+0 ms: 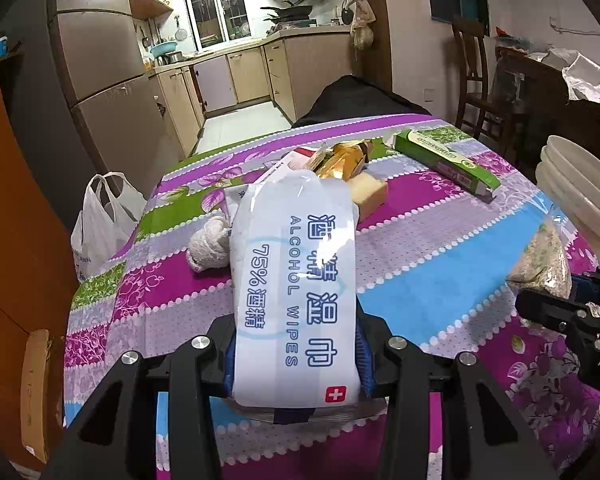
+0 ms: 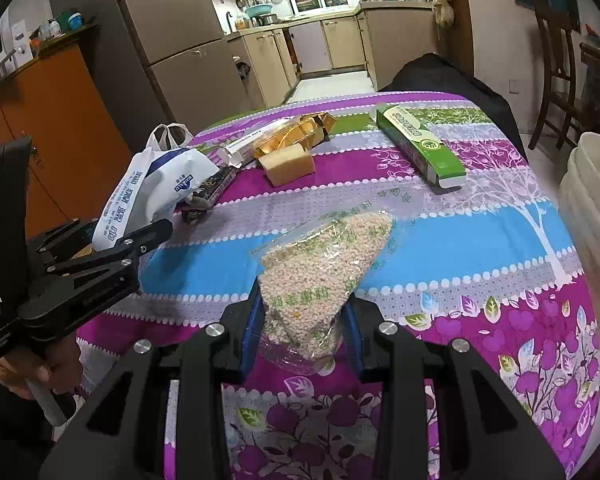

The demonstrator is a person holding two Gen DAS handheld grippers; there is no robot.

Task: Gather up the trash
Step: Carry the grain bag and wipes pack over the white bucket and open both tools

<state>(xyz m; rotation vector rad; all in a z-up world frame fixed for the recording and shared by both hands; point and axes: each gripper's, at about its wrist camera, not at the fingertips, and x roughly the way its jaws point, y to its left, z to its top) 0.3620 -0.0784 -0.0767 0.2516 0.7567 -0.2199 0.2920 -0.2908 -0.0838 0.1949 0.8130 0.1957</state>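
My left gripper (image 1: 296,360) is shut on a white alcohol wipes pack (image 1: 294,280), held above the flowered tablecloth (image 1: 440,264). It also shows in the right wrist view (image 2: 156,188), where the left gripper (image 2: 112,244) is at the left. My right gripper (image 2: 304,332) is shut on a clear bag of grain (image 2: 324,264); the bag also shows in the left wrist view (image 1: 544,260). On the table lie a green box (image 2: 420,144), a gold wrapper (image 2: 296,136), a yellow block (image 2: 288,164) and a balled white tissue (image 1: 210,246).
A white plastic bag (image 1: 100,224) hangs past the table's left edge. Stacked white bowls (image 2: 596,208) stand at the right edge. An orange cabinet (image 2: 40,120) is on the left, a wooden chair (image 1: 476,80) at the far right, and the kitchen behind.
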